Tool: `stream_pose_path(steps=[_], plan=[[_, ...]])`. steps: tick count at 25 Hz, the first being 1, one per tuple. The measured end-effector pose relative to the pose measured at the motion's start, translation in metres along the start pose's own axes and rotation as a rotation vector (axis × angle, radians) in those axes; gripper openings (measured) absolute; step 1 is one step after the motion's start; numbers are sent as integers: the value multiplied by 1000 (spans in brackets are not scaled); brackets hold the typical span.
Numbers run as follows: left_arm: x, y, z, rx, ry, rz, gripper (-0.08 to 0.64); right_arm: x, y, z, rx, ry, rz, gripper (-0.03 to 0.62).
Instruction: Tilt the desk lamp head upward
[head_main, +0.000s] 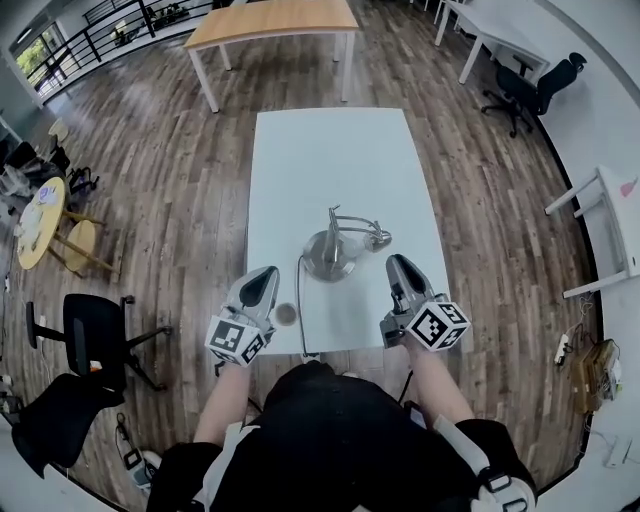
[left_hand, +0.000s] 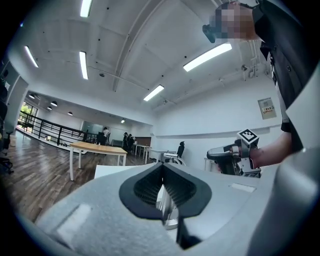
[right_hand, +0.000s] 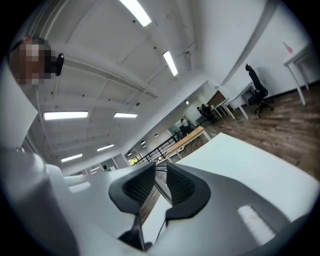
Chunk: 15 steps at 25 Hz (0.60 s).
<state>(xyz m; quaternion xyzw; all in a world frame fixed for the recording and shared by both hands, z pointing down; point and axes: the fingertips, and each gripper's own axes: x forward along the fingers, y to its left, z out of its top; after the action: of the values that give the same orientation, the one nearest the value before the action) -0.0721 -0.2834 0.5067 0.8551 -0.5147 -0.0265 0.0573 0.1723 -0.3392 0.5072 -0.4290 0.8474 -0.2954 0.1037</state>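
A silver desk lamp (head_main: 330, 252) stands on the white table (head_main: 330, 150) near its front edge, on a round base, with a thin arm and its small head (head_main: 378, 238) reaching right. Its cable (head_main: 298, 300) runs forward to a small round puck (head_main: 286, 314). My left gripper (head_main: 265, 273) hovers left of the base, shut with nothing in it (left_hand: 161, 167); the lamp's metal shows just under its pads. My right gripper (head_main: 397, 263) hangs just right of the head. In its own view the pads (right_hand: 161, 170) stand slightly apart, open, with nothing between them.
The person stands at the table's front edge. A wooden table (head_main: 270, 20) lies beyond the far end. Black office chairs (head_main: 95, 335) sit on the left floor, and a round yellow table (head_main: 40, 220) stands further left. White desks and a chair (head_main: 525, 90) stand to the right.
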Motion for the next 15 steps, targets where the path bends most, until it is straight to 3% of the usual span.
stream_pose_path(steps=[6, 12, 15], plan=[[5, 18, -31, -23, 87, -13, 14, 28, -19, -24, 357, -21, 49, 94], [13, 19, -48, -11, 156, -44, 15, 41, -53, -54, 822, -71, 18, 150], [14, 21, -63, 6, 197, -71, 15, 49, -56, -60, 925, -103, 16, 158]])
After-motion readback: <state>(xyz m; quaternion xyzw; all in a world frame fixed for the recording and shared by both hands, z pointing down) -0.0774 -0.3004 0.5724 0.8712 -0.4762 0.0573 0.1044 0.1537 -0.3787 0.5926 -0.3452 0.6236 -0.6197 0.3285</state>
